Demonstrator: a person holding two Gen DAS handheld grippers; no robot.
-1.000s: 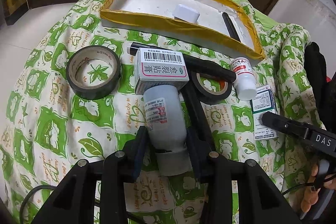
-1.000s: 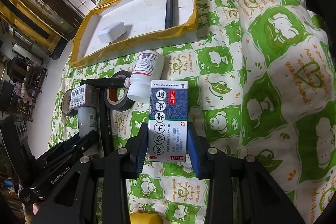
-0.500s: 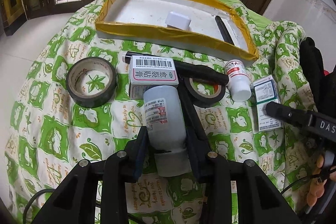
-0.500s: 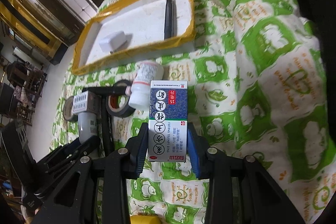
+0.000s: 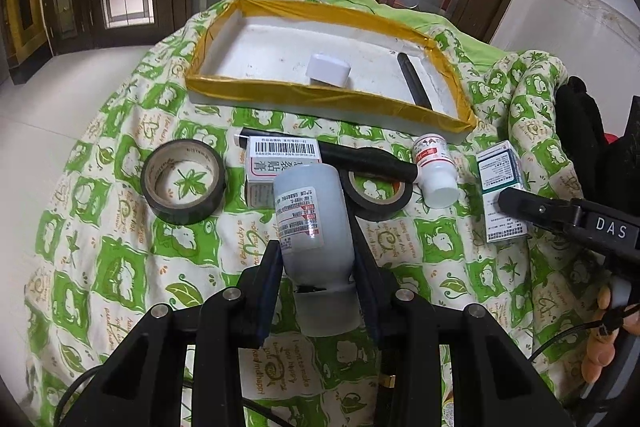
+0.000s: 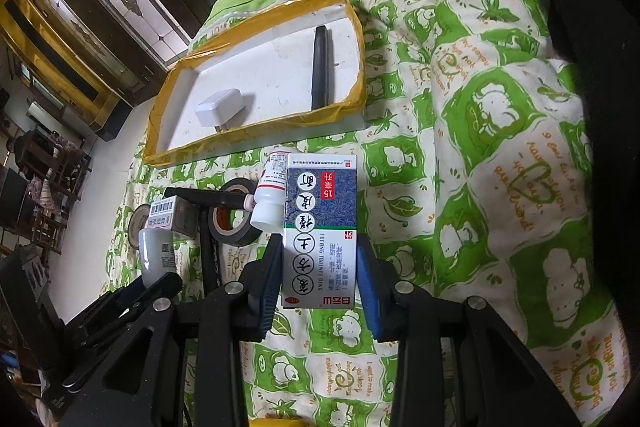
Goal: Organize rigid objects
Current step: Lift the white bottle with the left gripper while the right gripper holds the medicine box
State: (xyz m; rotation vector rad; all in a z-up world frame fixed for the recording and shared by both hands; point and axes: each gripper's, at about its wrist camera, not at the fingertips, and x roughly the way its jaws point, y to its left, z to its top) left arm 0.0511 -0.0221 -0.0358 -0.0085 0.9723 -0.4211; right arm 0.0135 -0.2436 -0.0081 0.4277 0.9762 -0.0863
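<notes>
1. Left wrist view: the left gripper (image 5: pixel 316 267) has its two fingers closed against the sides of a pale grey plastic bottle (image 5: pixel 314 227), low in the centre of the frame. The bottle carries a white label with red and black print. Its long axis runs up the frame, along the fingers; its flat base points away from the camera and its wide cap end sits low between the fingers.

2. Beyond it, on the green-and-white cloth (image 5: pixel 100 247), lie a barcode box (image 5: pixel 280 163), a dark tape roll (image 5: pixel 183 181) at centre left, a second tape roll (image 5: pixel 378 193), a black tube (image 5: pixel 360 161) lying across, and a small white bottle (image 5: pixel 434 171).

3. In the upper centre sits a white tray (image 5: pixel 280 95) with yellow-taped rims. It holds a white charger (image 5: pixel 328 71) and a black pen (image 5: pixel 414 85).

4. At the right edge the right gripper (image 5: pixel 516 211) reaches in over a blue-and-white medicine box (image 5: pixel 498 175).

5. Right wrist view: the right gripper (image 6: pixel 320 275) is clamped on both long sides of the medicine box (image 6: pixel 320 227) at lower centre. The box is white with a blue patterned upper half and large Chinese characters. Its long axis runs up the frame, and its print reads upside down to the camera.

6. The tray (image 6: pixel 256 131) lies in the upper left centre, with the small white bottle (image 6: pixel 272 195) touching the box's left edge.

7. The left gripper (image 6: pixel 148 291) shows at lower left with the grey bottle (image 6: pixel 156 255).
</notes>
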